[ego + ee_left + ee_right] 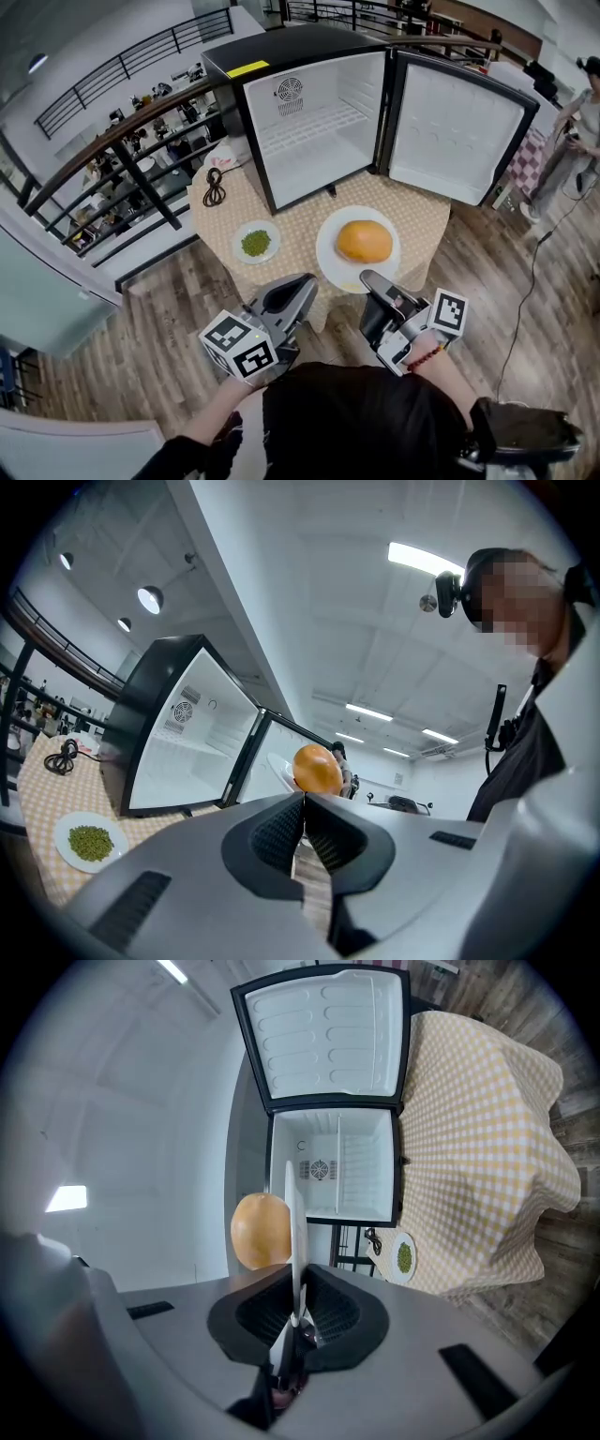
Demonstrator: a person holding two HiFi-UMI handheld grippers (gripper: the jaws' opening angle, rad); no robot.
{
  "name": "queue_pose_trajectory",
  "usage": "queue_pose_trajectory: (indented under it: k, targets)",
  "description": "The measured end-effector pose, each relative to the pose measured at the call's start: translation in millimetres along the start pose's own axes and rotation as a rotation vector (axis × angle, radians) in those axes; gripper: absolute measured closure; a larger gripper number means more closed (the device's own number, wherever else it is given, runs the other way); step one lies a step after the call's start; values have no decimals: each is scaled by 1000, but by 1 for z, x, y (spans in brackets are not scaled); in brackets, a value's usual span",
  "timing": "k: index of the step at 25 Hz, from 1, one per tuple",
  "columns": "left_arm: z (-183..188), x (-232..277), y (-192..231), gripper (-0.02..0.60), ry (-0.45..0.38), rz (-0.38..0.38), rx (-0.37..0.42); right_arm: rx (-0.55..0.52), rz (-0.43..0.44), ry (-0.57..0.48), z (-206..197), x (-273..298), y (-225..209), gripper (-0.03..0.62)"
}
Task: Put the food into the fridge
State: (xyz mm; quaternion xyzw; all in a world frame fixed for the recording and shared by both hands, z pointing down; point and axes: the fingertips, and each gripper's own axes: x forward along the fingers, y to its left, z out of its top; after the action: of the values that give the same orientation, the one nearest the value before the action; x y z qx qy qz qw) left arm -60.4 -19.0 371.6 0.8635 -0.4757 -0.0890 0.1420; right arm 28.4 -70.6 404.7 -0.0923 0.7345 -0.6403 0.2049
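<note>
We are pinching fruit plate [330, 253] rim, right gripper [367, 277]; left gripper [308, 279] pressed together, empty. Fridge [281, 47] at top standing open, bare; peas dish [239, 235] waiting.

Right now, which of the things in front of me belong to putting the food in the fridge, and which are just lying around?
Job: open fridge; orange food on the large white plate, its rim clamped in the right gripper; green food on the small plate.
Lying about: black cable beside the fridge; checked tablecloth.
</note>
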Motion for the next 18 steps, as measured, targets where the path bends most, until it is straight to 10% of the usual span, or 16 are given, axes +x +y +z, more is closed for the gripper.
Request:
queue_pose_trajectory:
  k: [18]
  targets:
    - [8,6,41,568,-25,65,-21,13,-6,61,19,53,-9,563]
